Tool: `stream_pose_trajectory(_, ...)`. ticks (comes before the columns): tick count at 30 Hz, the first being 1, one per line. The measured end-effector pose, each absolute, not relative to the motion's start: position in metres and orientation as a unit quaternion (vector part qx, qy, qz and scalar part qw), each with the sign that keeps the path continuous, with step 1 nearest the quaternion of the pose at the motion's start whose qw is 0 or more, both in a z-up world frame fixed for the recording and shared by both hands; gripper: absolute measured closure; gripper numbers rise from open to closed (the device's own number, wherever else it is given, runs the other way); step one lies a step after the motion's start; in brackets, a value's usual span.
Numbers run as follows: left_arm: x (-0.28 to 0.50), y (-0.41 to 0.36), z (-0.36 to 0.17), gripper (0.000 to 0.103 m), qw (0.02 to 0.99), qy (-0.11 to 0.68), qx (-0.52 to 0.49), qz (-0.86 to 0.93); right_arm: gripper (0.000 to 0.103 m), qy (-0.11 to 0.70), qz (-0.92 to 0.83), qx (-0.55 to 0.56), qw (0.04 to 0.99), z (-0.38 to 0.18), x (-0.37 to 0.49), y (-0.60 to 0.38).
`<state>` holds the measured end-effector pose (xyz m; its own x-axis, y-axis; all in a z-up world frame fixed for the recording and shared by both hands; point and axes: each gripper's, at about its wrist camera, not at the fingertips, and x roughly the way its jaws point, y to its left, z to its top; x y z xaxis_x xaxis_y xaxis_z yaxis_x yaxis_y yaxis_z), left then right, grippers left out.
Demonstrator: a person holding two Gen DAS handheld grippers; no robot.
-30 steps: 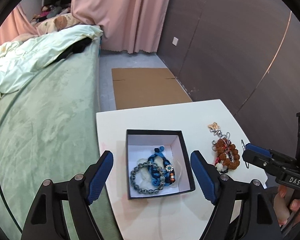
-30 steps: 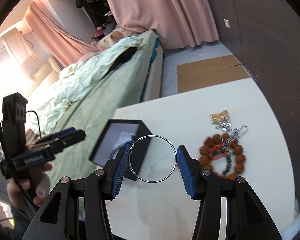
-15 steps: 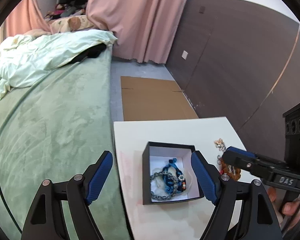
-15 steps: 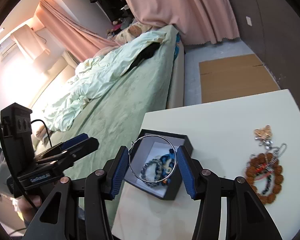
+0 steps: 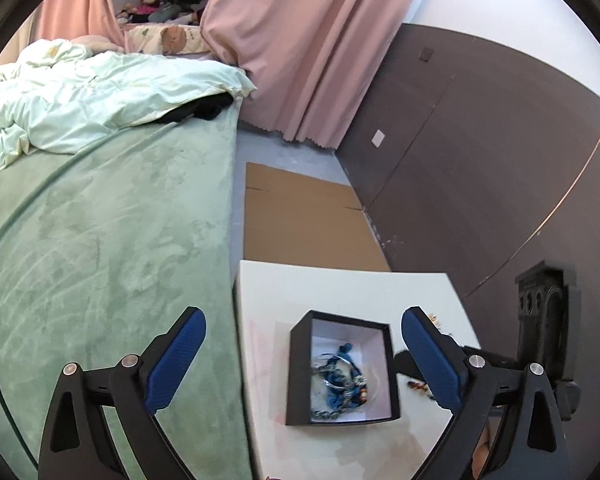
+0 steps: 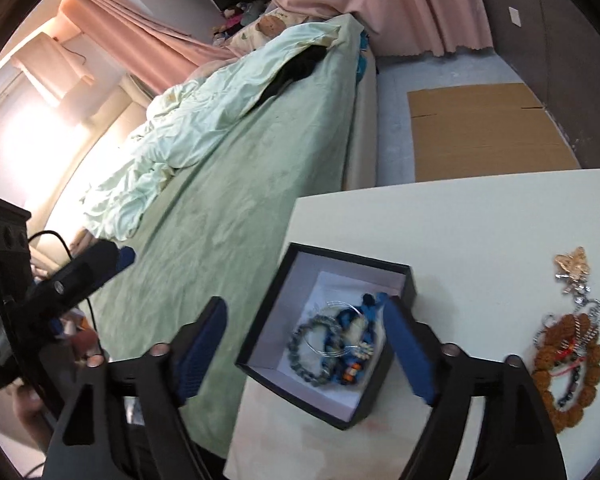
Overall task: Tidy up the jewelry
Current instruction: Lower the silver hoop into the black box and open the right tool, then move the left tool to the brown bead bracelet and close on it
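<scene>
My right gripper (image 6: 306, 346) gapes wide, empty, over the black box (image 6: 396, 376) at lower centre; silver bangle (image 6: 332, 330) lies inside on the bracelets. Left gripper (image 5: 302, 364) wide open, empty too.

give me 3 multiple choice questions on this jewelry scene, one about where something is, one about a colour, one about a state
1. Where does the brown bead bracelet lie?
A. inside the box
B. on the white table, right of the box
C. on the bed

2. What colour are the outer walls of the jewelry box?
A. black
B. red
C. green

3. How does the right gripper stand?
A. shut on a ring
B. shut on the box wall
C. open, holding nothing

Key: 1 B, it rests on the tabletop apart from the box. 2 A, the walls are black around a white inside. 3 C, its blue fingers are spread wide over the box with nothing between them.
</scene>
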<state>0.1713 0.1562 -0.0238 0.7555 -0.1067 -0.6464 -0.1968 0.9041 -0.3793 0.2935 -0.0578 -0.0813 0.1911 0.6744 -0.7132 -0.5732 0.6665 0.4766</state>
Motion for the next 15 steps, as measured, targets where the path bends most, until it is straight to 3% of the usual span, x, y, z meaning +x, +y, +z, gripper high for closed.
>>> stream_pose_trajectory(15, 0.185, 0.092, -0.020, 0.002, 0.914, 0.361, -0.177, -0.060, 0.014, 0.445, 0.335, 0.056, 0.829, -0.054, 0.277, -0.179)
